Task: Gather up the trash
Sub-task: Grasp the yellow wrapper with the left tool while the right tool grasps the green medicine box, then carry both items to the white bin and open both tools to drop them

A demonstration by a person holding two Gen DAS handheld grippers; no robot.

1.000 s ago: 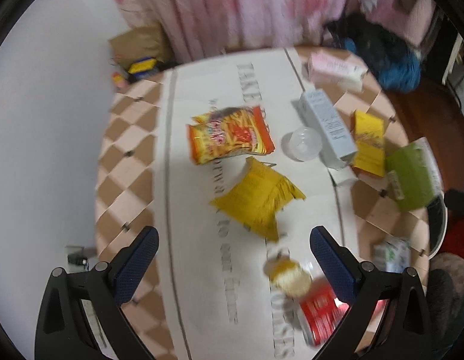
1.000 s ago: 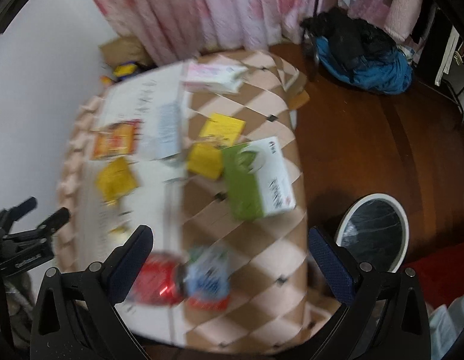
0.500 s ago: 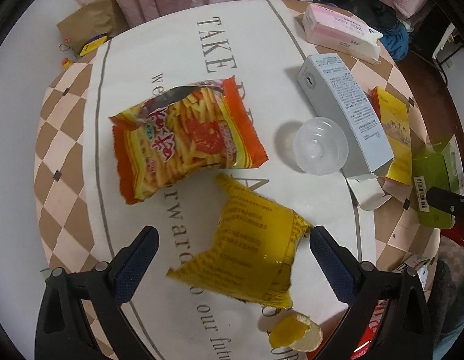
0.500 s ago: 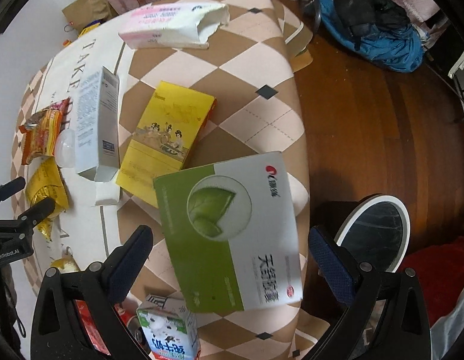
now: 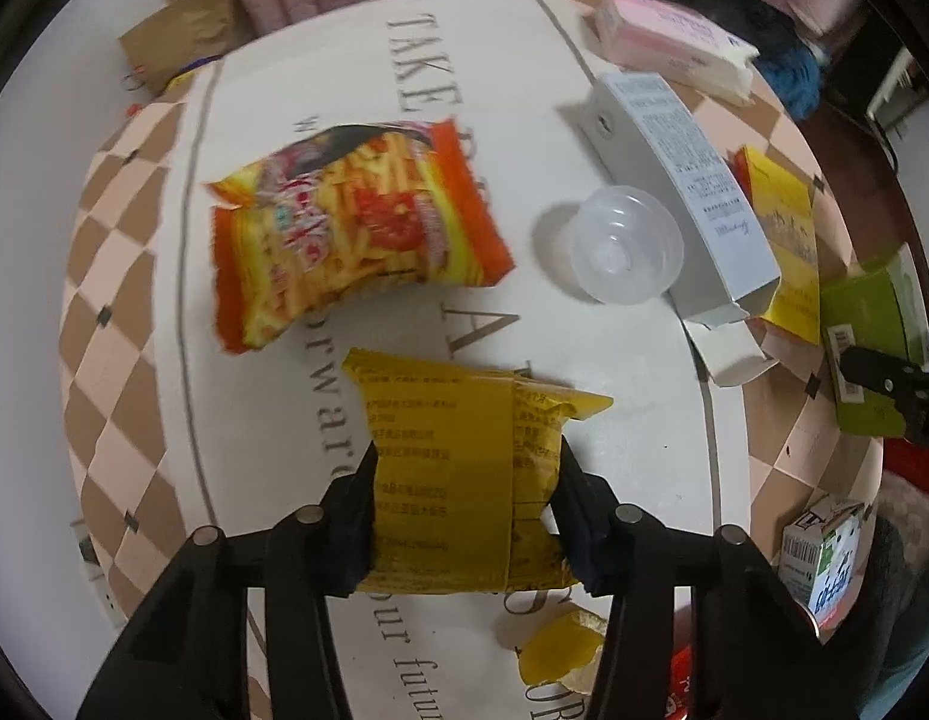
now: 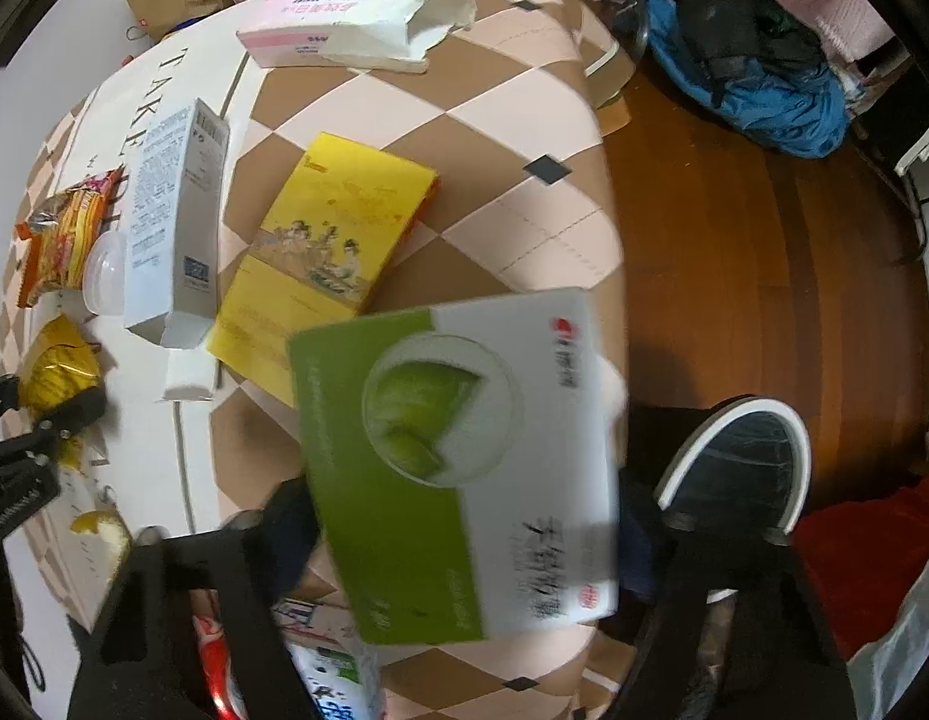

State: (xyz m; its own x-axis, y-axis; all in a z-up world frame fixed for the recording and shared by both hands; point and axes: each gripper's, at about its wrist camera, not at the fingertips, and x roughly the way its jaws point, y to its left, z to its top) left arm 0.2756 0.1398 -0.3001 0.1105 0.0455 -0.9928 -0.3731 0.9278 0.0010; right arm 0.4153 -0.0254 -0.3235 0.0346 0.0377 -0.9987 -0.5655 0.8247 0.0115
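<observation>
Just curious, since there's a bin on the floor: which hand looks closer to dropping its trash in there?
Probably the right. The right gripper is clamped on the green box at the table edge, with the bin just beyond it. The left gripper holds the yellow wrapper mid-table.

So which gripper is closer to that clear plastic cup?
Left. The left gripper is just below the clear plastic cup, gripping the yellow wrapper; the right gripper holds the green-and-white box farther off.

The left gripper [image 5: 464, 516] had a matte black frame, round silver pivot pins and dark navy finger pads [image 5: 359, 531]. The right gripper [image 6: 464, 531] matched it: black linkage arms, navy pads [image 6: 287, 531].
</observation>
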